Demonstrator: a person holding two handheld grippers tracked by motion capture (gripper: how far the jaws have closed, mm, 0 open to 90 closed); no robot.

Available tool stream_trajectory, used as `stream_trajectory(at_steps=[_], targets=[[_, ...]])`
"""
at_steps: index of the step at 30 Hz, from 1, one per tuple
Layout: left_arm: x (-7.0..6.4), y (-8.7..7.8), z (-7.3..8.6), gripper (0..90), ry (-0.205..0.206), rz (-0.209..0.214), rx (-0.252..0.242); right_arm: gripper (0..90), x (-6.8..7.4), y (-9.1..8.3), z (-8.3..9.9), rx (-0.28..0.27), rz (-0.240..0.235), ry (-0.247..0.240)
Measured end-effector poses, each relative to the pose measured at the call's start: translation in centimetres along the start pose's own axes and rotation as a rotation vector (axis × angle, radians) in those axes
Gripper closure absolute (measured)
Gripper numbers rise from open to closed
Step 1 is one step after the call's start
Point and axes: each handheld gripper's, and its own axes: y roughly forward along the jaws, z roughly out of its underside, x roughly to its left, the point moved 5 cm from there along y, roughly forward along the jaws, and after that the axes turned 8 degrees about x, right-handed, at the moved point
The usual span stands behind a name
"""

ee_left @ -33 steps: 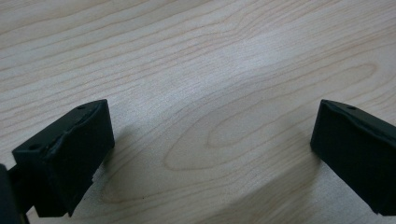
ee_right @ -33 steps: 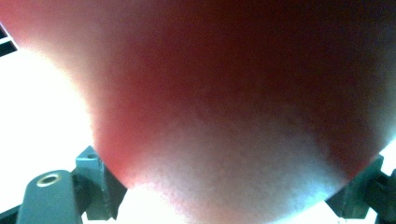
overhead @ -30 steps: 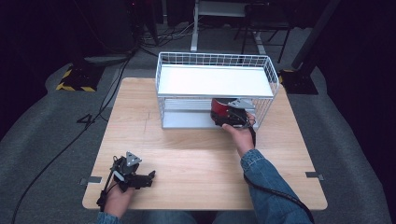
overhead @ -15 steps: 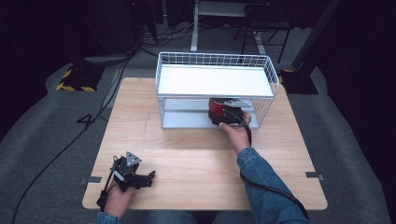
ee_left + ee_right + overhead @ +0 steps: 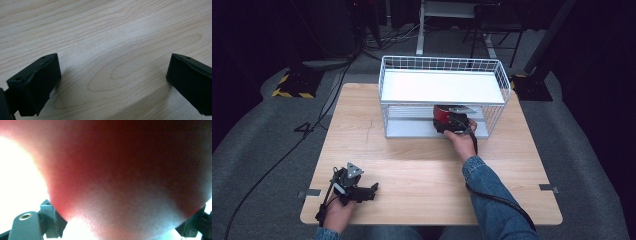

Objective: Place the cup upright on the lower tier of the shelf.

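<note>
Currently the right gripper (image 5: pixel 447 119) is clamping a round red object (image 5: pixel 443 114) inside the lower tier of the white wire rack (image 5: pixel 442 87); the left gripper (image 5: pixel 373 189) is resting jaws apart on the pale wooden surface (image 5: pixel 422 175). Likely risk: object snagging the rack's upper shelf. Red blur is crowding the right gripper view, hiding the object's shape.

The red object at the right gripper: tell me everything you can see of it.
The red object looks round with a smooth, deep red side and a darker top. It sits on the lower level of the white wire rack, under the white shelf, towards its right side. The right gripper is right up against its front; in the right gripper view its blurred red surface looms between the jaws. Material and finer parts cannot be told.
</note>
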Motion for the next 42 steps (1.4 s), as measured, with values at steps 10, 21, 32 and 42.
stream_trajectory(at_steps=[10,21,32,42], targets=[[0.0,0.0,0.0,0.0,0.001,0.000,-0.001,14.2,0.0,-0.1,0.0,0.027,-0.027,-0.017],[0.0,0.0,0.0,0.0,0.001,0.000,0.000,13.7,-0.2,-1.3,0.0,0.011,-0.050,-0.033],[0.0,0.0,0.0,0.0,0.001,0.000,0.000,9.9,-0.3,-5.8,1.0,0.020,-0.089,-0.031],[0.0,-0.1,0.2,0.1,0.002,0.000,0.003,10.0,0.0,-10.5,1.3,0.003,-0.143,-0.041]])
